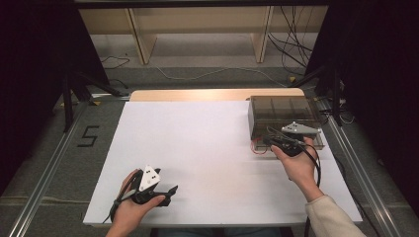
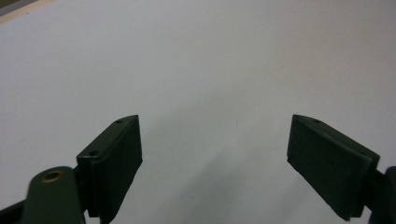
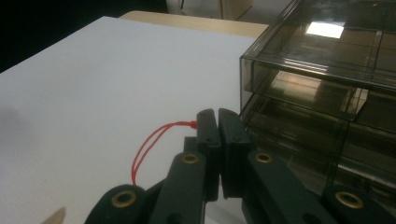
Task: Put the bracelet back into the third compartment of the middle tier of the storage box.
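Jaws of the right hand-held gripper [image 3: 218, 122] pinch a red cord [image 3: 150, 144] beside the box [image 3: 322, 79]; left hand-held gripper [image 2: 215, 154] gapes.

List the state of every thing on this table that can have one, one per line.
Smoked clear plastic drawer box: drawers pushed in, standing upright.
Thin red string loop: pinched at one end, loop lying on the white sheet.
Right gripper: shut on the string.
Left gripper: open, nothing between its jaws.

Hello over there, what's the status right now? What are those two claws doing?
Right gripper shut on thin red cord loop, beside smoky clear plastic drawer box. Left gripper open, nothing between its jaws, over white table sheet. Nothing in the way.
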A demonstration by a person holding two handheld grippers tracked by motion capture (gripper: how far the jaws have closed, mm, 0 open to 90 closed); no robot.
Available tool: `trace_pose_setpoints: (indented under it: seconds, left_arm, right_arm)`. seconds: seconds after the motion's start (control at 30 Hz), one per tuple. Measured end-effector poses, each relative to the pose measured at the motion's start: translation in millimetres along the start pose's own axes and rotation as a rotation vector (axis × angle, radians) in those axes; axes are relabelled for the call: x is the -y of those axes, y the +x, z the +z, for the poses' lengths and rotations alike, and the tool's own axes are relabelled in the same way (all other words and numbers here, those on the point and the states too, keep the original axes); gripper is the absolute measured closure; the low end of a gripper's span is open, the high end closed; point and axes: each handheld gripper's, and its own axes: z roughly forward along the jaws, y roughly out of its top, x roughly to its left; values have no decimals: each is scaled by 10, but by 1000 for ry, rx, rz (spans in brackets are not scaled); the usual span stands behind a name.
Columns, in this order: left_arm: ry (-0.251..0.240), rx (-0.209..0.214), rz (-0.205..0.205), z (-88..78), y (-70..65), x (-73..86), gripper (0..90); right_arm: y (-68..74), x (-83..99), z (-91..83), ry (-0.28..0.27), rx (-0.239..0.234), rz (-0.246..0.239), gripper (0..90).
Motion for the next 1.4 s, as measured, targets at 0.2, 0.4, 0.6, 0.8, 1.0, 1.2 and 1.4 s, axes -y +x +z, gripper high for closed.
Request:
trace_pose_setpoints:
  seconds: [0.2, 0.4, 0.6, 0.8, 1.0, 1.2, 1.4]
  left_arm:
    - [0, 0, 0, -1, 0, 1, 177]
    - [0, 1, -2, 1, -2, 1, 177]
    - [1, 0, -3, 1, -1, 1, 177]
    - [0, 0, -1, -1, 0, 0, 177]
    - [0, 0, -3, 1, -2, 0, 177]
    - [0, 0, -1, 0, 0, 0, 177]
    - [0, -1, -1, -1, 0, 0, 177]
  right_arm:
    - [-52, -6, -33, -9, 11, 8, 885]
    - [-104, -9, -61, -14, 20, 15, 885]
    - [-173, -13, -103, -25, 37, 26, 885]
    - [-237, -14, -156, -32, 51, 41, 886]
    - [-300, -12, -192, -37, 66, 51, 886]
    - [-335, -11, -213, -38, 75, 61, 886]
    - [-381, -11, -245, -44, 86, 71, 886]
